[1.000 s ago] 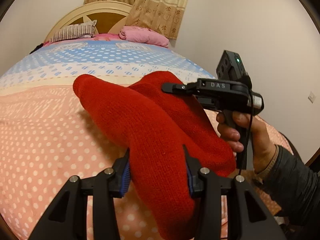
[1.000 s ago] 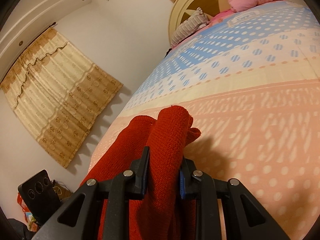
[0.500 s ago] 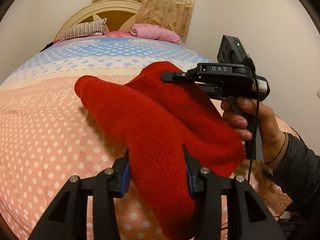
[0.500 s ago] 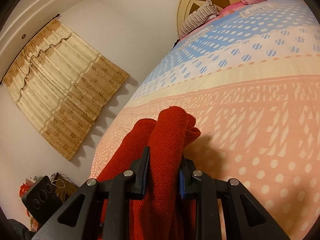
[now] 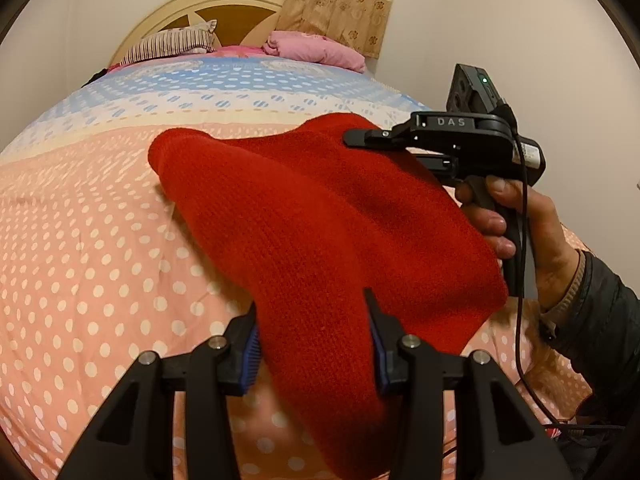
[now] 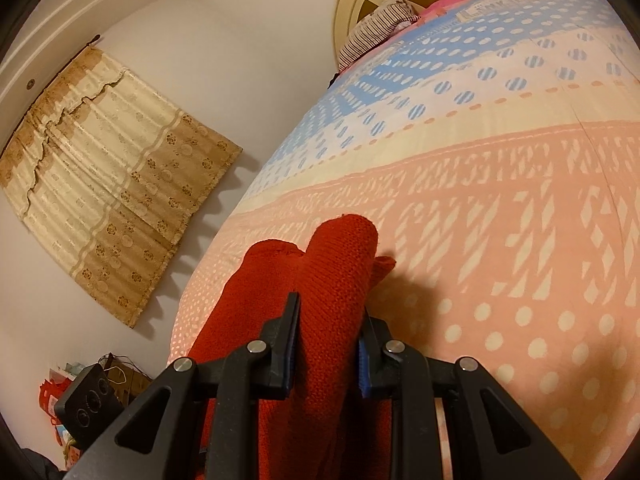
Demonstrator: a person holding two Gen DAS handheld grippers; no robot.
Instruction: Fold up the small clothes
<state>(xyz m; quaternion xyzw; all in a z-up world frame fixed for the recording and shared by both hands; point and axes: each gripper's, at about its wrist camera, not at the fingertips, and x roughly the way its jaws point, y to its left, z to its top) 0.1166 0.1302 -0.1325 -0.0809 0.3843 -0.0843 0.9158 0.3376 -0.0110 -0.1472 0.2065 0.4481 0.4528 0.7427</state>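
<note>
Two black tongs are each clamping a fold of one red knitted garment, holding it above a dotted pink bedspread: left gripper near the camera, right gripper held in a hand.

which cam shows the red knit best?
Left wrist. There the red knit spreads wide over the bedspread, with the left gripper and right gripper both clamped on it. Right wrist shows only a bunched fold between its fingers.
</note>
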